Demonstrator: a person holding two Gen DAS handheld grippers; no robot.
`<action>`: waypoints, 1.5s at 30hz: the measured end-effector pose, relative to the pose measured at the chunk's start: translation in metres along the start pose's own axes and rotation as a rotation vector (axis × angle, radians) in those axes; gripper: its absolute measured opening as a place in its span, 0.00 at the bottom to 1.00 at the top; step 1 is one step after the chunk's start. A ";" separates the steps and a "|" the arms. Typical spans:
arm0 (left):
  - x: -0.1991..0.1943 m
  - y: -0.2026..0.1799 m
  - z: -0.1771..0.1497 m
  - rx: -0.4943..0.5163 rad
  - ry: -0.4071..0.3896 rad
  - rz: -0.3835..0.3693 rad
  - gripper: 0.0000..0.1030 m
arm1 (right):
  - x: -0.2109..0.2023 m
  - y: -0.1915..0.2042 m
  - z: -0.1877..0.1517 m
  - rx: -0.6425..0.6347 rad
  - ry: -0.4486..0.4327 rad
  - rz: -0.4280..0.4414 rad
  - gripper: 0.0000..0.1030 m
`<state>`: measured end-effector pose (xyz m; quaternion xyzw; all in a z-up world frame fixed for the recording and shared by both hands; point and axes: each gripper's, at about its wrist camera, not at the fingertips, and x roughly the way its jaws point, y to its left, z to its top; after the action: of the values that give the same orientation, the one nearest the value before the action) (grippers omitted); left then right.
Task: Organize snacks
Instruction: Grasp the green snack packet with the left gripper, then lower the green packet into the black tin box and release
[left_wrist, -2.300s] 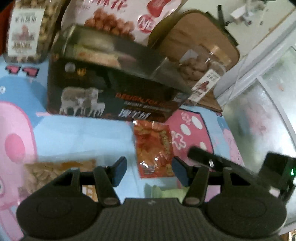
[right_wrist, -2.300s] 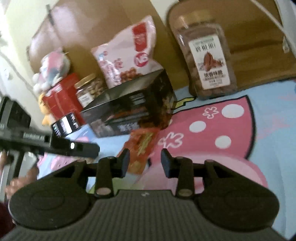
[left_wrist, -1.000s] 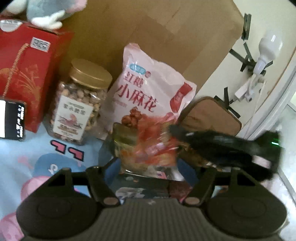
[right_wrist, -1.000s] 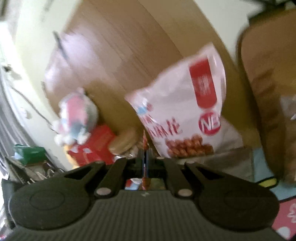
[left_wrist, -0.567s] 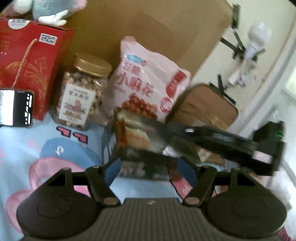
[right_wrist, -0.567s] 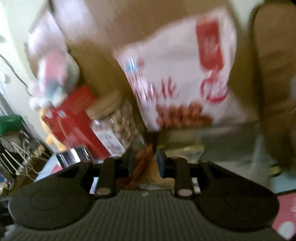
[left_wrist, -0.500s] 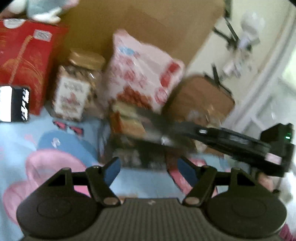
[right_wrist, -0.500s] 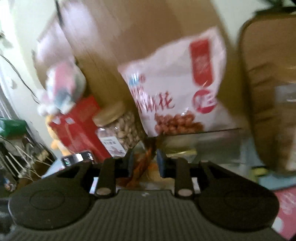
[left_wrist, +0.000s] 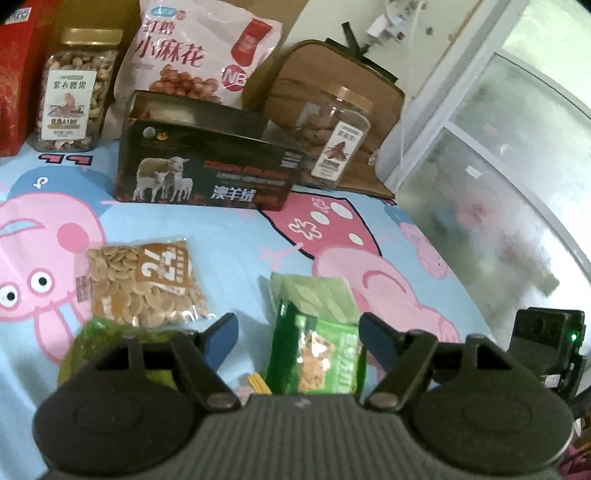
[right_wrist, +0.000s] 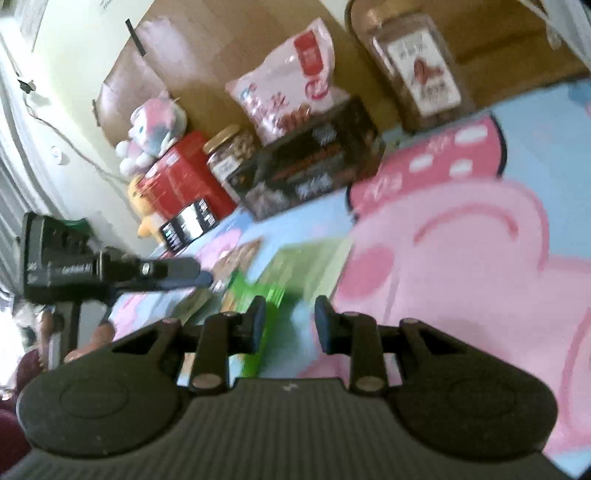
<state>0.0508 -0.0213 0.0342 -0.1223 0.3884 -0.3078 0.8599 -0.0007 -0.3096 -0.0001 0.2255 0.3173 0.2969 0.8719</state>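
A cartoon-printed blue and pink sheet (left_wrist: 240, 236) covers the surface. At its far edge stands an open black box (left_wrist: 207, 162) with sheep on its side. Behind the box leans a pink bag (left_wrist: 199, 55). A nut jar (left_wrist: 75, 88) stands left of the box, beside a red carton (left_wrist: 14, 74), and a second jar (left_wrist: 332, 136) stands to the right. Nearer, a seed packet (left_wrist: 142, 282) lies flat on the sheet, well short of the box. A green packet (left_wrist: 317, 332) lies just right of it, and another green packet (left_wrist: 110, 343) shows partly behind the left gripper's body.

The left gripper (left_wrist: 297, 334) hangs over the green packet with its jaws wide apart, gripping nothing. The right gripper (right_wrist: 288, 325) has its jaws partly apart, having just been opening, with nothing between them; blurred sheet and a green packet edge lie beneath.
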 end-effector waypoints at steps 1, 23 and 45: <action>0.000 0.000 -0.002 0.001 0.002 0.003 0.72 | 0.002 0.004 -0.002 -0.007 0.001 0.000 0.33; -0.012 -0.014 0.046 0.061 -0.057 -0.006 0.34 | 0.028 0.038 0.046 -0.156 -0.014 0.082 0.27; 0.106 0.056 0.172 -0.093 -0.014 0.111 0.31 | 0.134 0.014 0.178 -0.365 -0.122 -0.229 0.42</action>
<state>0.2566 -0.0486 0.0615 -0.1425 0.4023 -0.2403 0.8718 0.1999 -0.2474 0.0759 0.0439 0.2283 0.2344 0.9439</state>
